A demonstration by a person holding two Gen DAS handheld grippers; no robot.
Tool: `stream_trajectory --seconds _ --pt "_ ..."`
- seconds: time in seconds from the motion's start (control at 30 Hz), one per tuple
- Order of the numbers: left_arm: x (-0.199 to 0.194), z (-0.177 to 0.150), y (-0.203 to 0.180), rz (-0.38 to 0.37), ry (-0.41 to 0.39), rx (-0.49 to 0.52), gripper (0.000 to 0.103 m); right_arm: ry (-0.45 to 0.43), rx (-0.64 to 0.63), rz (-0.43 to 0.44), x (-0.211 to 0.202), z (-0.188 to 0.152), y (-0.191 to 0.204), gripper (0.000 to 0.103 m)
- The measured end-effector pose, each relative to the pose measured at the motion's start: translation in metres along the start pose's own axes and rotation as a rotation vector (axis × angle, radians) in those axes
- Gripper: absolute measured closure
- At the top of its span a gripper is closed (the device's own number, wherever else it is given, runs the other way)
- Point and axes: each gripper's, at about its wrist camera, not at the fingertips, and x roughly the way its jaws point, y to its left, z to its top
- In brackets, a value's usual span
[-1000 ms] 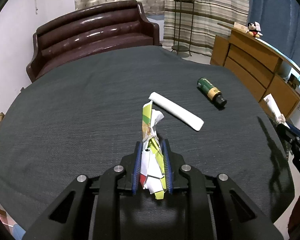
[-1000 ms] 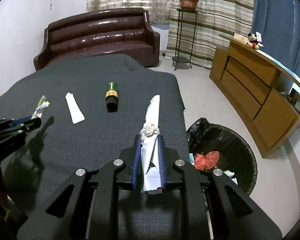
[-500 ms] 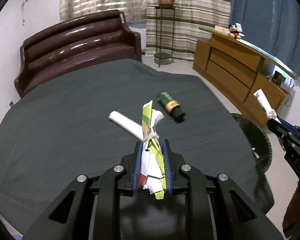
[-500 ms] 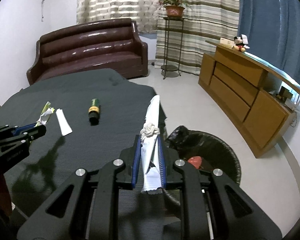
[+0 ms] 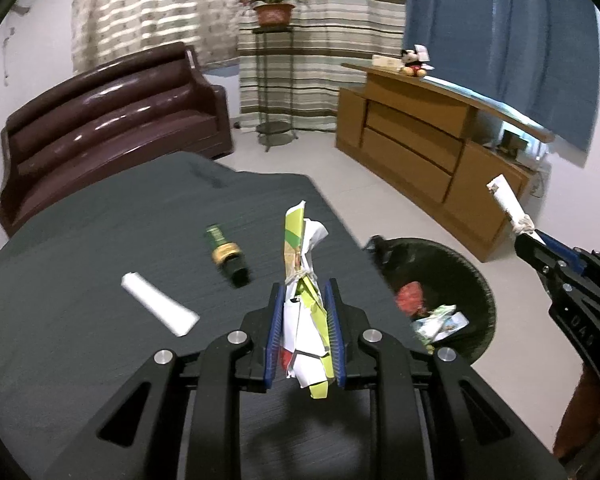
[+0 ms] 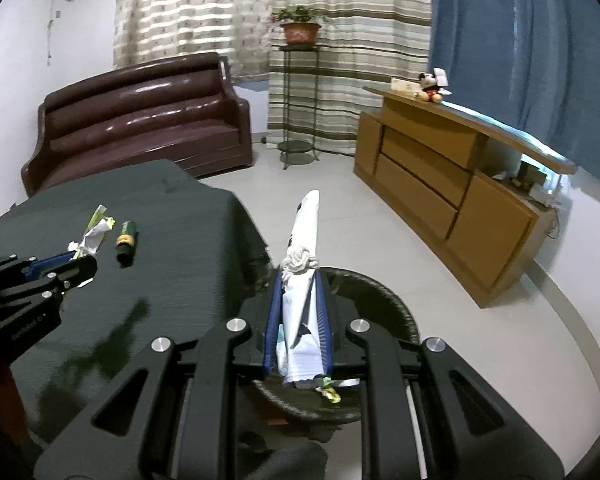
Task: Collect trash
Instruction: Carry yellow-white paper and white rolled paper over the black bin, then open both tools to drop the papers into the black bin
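1. Green-and-white crumpled wrapper (image 5: pixel 302 304), tied with string, is clamped between the blue pads of the left gripper (image 5: pixel 303 300), whose jaws stand narrow around it.

2. White folded paper (image 6: pixel 302 280), also tied with string, is pinched in the nearly closed jaws of the right gripper (image 6: pixel 299 280).

3. Change over the last second: both grippers have swung off the dark tablecloth (image 5: pixel 100 248) toward the black trash bin (image 5: pixel 476 280). In the left wrist view the bin, earlier out of frame, now sits at about 3 o'clock of the held wrapper. In the right wrist view it has slid from 4 o'clock to directly beneath the jaws.

4. Meaning: the carry phase is nearly over. The right gripper appears placed to drop its load; the left probably needs more travel toward 3 o'clock, since its wrapper still hangs over cloth.

5. Remaining on the table: a green bottle (image 5: pixel 225 254) at 10 o'clock of the left gripper, and a white tube-like packet (image 5: pixel 158 308) at 9 o'clock.

6. The bin already holds red and printed scraps (image 5: pixel 424 308).
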Motion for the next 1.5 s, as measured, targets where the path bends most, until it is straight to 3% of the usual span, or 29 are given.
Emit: stream_trajectory --seconds 0.6,1.5 --pt "0.033 0.023 -0.073 -0.091 -0.015 0.086 0.081 -0.011 0.074 -0.082 0.017 0.001 -0.056 0.086" --pt "0.084 0.029 -0.103 -0.051 0.068 0.121 0.08 0.043 0.158 -0.073 0.063 -0.008 -0.081 0.086"
